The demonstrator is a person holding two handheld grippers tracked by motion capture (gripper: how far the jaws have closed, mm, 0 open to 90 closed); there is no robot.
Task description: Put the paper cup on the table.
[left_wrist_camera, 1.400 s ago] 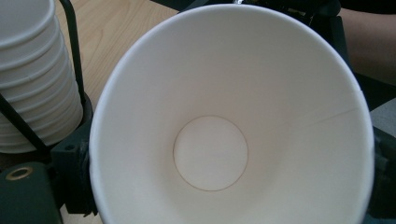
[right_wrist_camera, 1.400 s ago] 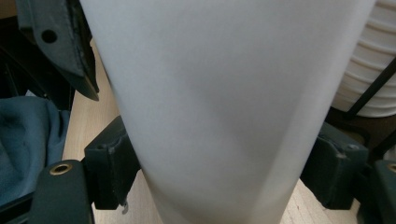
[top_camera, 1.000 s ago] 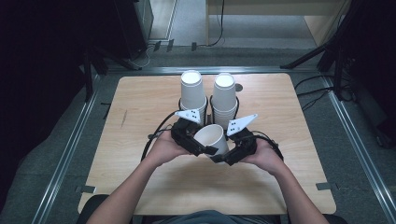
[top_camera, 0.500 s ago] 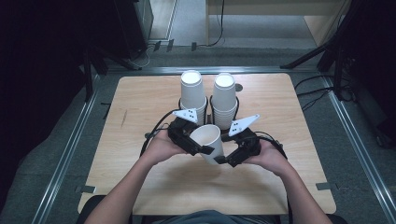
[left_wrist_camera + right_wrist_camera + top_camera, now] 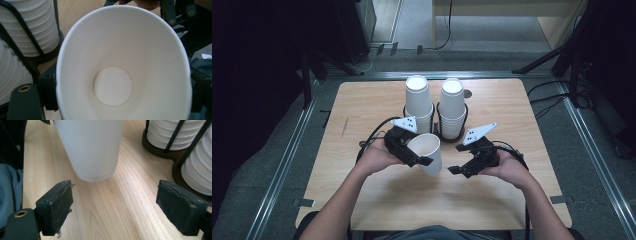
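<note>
At the centre of the high view, the left gripper [image 5: 414, 152] pinches a white paper cup [image 5: 428, 151], tilted just above the table [image 5: 362, 100]. The right gripper [image 5: 460, 169], lower right of the cup, has just spread its jaws wide, nothing between them.

Two tall stacks of white paper cups, the left stack [image 5: 418, 102] and the right stack [image 5: 452, 107], stand side by side in a dark wire holder [image 5: 436, 125] at the back centre of a light wooden counter [image 5: 362, 105]. Grey floor [image 5: 272, 150] and metal rails [image 5: 287, 160] surround it.
</note>
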